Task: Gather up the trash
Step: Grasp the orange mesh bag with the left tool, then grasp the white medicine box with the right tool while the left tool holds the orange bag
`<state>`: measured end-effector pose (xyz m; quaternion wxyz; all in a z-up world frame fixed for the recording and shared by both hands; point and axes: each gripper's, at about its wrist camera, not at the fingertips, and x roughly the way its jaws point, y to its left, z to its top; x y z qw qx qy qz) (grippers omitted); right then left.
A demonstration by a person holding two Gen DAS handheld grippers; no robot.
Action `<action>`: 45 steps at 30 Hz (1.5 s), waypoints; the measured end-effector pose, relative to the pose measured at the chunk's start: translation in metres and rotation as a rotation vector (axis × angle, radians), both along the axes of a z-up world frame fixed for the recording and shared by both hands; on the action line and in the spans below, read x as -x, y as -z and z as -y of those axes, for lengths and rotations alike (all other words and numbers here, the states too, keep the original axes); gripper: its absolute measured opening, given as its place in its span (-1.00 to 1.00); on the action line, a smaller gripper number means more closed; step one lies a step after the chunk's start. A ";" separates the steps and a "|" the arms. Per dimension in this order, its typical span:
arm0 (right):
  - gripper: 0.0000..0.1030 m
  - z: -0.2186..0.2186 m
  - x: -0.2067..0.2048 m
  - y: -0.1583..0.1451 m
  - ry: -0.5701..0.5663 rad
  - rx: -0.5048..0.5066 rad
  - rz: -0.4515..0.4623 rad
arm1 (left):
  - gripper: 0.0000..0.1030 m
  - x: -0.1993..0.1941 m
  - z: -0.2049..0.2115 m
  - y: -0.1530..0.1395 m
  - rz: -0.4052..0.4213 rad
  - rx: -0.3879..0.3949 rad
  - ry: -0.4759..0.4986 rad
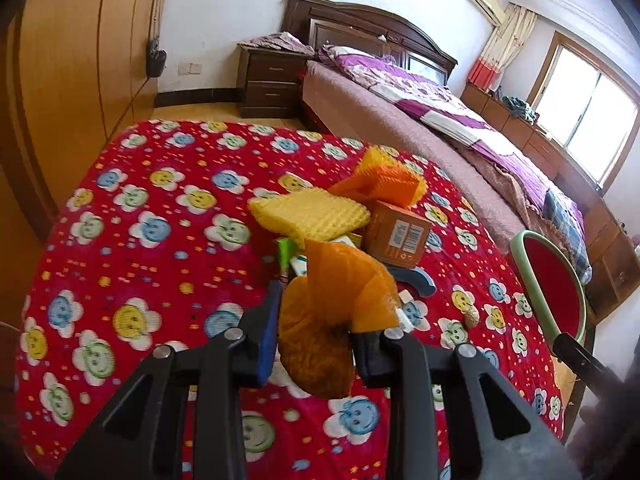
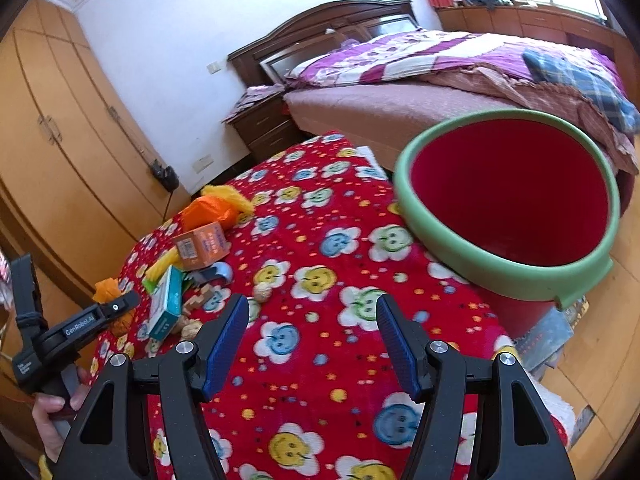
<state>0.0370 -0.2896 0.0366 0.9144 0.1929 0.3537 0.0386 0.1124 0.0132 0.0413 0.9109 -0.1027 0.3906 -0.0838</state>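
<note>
Left gripper [image 1: 316,320] is clamped on an orange mesh net [image 1: 320,320], its blue pads pressing the crumpled bundle from both sides just above the flowered red tablecloth [image 1: 140,220]. Right gripper [image 2: 312,344] stands with its jaws wide apart and nothing between them, over bare cloth.

Progress, judged from the scene: early. The red bin with the green rim [image 2: 440,248] sits at the table's far edge, and what shows of its inside holds no trash; its bottom is hidden.

Remaining on the table, well apart from the bin:
- yellow foam sleeve [image 1: 308,212]
- orange foam net [image 1: 380,184]
- small orange carton [image 1: 396,236]
- teal box [image 2: 166,304]
- walnut [image 2: 262,292] and small scraps

First item gripped; transfer to the bin is not yet done.
</note>
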 end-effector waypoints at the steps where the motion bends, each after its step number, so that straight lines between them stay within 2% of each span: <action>1: 0.31 -0.005 -0.002 -0.001 -0.012 0.005 -0.002 | -0.39 0.001 -0.004 -0.001 0.003 -0.004 -0.005; 5: 0.31 -0.023 -0.008 -0.004 -0.058 0.020 -0.006 | -0.39 0.006 -0.025 -0.005 0.008 -0.012 -0.036; 10: 0.31 -0.052 -0.019 -0.010 -0.125 0.042 -0.001 | -0.39 0.009 -0.053 -0.003 -0.009 0.016 -0.083; 21: 0.31 -0.114 -0.041 -0.008 -0.245 0.108 -0.017 | -0.39 0.016 -0.083 0.013 -0.047 0.054 -0.134; 27: 0.32 -0.139 -0.053 -0.004 -0.299 0.135 -0.033 | -0.39 0.017 -0.087 0.022 -0.062 0.071 -0.141; 30: 0.50 -0.151 -0.058 0.001 -0.322 0.154 -0.044 | -0.39 0.017 -0.087 0.025 -0.071 0.078 -0.144; 39: 0.50 -0.180 -0.077 0.020 -0.376 0.238 -0.085 | -0.39 0.016 -0.088 0.029 -0.064 0.086 -0.137; 45: 0.51 -0.189 -0.092 0.034 -0.361 0.277 -0.107 | -0.39 0.016 -0.089 0.031 -0.066 0.094 -0.139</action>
